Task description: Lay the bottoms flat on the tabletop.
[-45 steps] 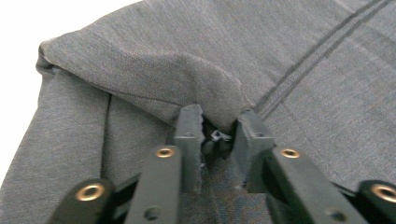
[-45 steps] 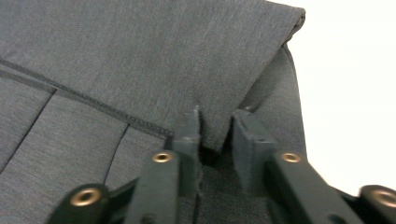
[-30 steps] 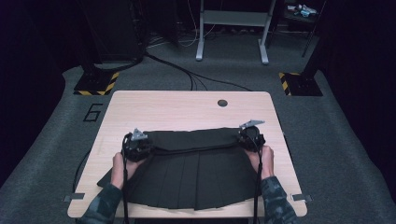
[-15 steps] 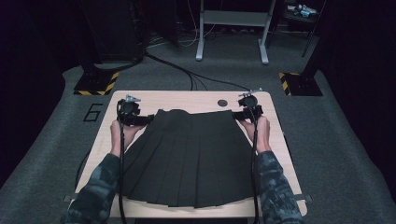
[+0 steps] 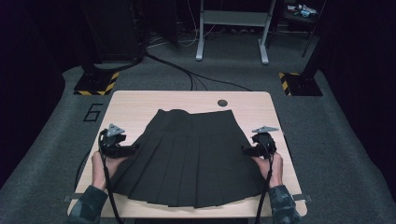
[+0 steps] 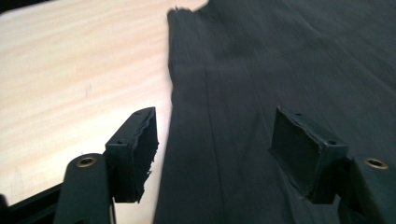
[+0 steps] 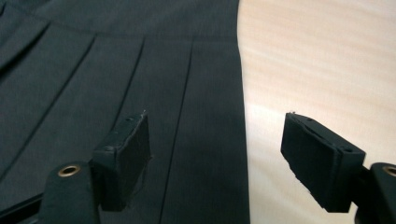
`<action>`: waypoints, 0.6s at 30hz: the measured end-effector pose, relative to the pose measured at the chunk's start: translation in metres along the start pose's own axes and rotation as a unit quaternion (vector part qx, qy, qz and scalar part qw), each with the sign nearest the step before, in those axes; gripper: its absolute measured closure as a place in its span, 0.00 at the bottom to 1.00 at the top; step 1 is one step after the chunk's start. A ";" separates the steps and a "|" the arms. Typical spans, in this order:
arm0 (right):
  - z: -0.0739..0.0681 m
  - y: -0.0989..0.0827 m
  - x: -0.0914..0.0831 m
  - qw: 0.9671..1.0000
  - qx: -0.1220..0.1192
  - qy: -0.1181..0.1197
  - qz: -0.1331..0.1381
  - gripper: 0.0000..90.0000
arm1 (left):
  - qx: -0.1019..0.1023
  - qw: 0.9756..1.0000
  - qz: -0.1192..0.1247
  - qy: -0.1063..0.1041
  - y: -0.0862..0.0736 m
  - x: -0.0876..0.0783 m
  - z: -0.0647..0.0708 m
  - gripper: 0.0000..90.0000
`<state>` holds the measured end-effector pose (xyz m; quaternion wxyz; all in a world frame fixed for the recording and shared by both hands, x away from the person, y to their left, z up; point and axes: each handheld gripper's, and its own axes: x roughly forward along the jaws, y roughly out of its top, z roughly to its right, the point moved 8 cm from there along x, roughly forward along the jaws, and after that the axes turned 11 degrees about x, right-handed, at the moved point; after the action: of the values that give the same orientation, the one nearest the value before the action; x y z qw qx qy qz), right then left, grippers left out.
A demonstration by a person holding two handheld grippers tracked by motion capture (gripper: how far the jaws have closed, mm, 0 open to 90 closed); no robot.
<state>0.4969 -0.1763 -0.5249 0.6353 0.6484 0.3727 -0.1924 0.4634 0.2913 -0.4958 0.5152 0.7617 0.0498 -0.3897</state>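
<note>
Our jaws have just been opening, and both grippers, left (image 5: 135, 148) and right (image 5: 243, 149), stand released at the side edges of the black pleated skirt (image 5: 189, 158). It lies spread flat mid-table (image 5: 135, 102), waistband far. Spreading looks finished; next we likely regrip an edge to fold

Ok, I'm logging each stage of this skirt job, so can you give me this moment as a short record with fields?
garment: black pleated skirt, spread flat, waistband toward the far edge
surface: light wooden table
left gripper: at the skirt's left edge, jaws just opened, nothing pinched
right gripper: at the skirt's right edge, jaws just opened, nothing pinched
hands: one behind each gripper, near the table's front
other item: small dark round hole in the tabletop beyond the waistband
</note>
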 end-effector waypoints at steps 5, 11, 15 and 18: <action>0.006 -0.023 -0.002 1.000 0.023 0.007 0.002 0.25 | 0.006 1.000 -0.003 -0.007 -0.025 -0.013 0.021 0.36; 0.014 -0.051 -0.004 0.999 0.044 0.008 -0.001 0.26 | 0.003 1.000 -0.010 -0.021 -0.056 -0.022 0.045 0.43; 0.019 -0.062 -0.008 0.999 0.054 0.001 0.001 0.23 | 0.002 0.999 -0.018 -0.029 -0.072 -0.026 0.058 0.45; 0.024 -0.066 -0.011 0.999 0.054 -0.004 0.004 0.24 | -0.007 0.999 -0.020 -0.030 -0.079 -0.027 0.064 0.48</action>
<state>0.4468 -0.2079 -0.5650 0.6011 0.6828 0.3569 -0.2123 0.3724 0.2842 -0.5479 0.5139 0.7447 0.0526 -0.4226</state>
